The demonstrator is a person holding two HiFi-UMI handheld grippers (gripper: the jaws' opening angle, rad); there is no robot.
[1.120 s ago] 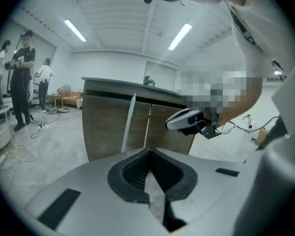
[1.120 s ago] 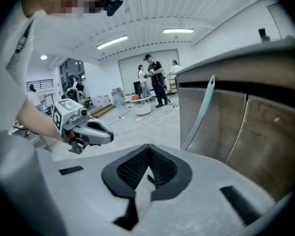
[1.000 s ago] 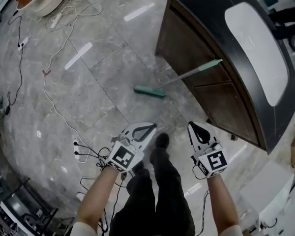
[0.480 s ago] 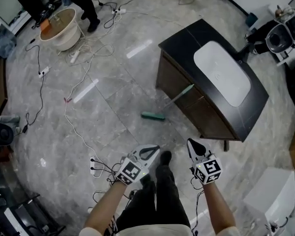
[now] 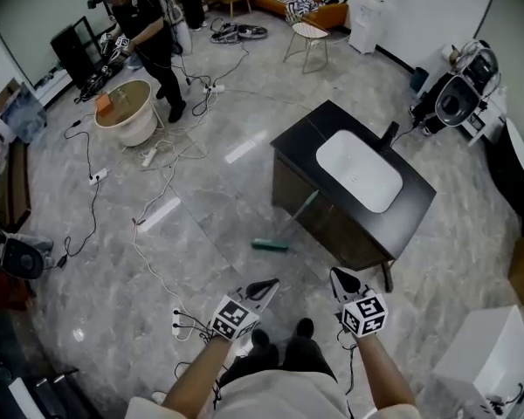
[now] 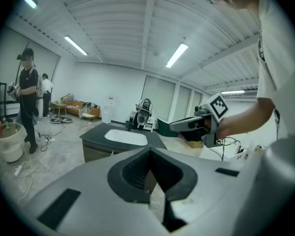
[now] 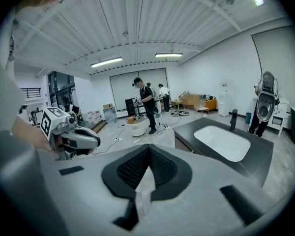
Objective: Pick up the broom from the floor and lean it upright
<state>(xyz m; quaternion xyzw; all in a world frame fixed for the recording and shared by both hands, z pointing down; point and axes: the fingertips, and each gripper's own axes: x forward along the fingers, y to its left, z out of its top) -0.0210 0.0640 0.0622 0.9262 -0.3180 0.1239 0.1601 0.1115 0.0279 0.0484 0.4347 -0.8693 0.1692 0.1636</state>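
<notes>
The left tool (image 5: 269,285) is closed: its two jaws meet at the tips and nothing is between them. The right tool (image 5: 338,276) is closed and empty too. Both are held in front of the person's body, side by side and apart, above the grey floor (image 5: 201,225). The broom (image 5: 269,244) is well apart from both tools. Its green head rests on the floor, and its handle leans tilted against the front of the dark cabinet (image 5: 332,230) with the white sink (image 5: 358,171). Another person (image 5: 148,29) stands far behind, near a round tub (image 5: 127,116).
</notes>
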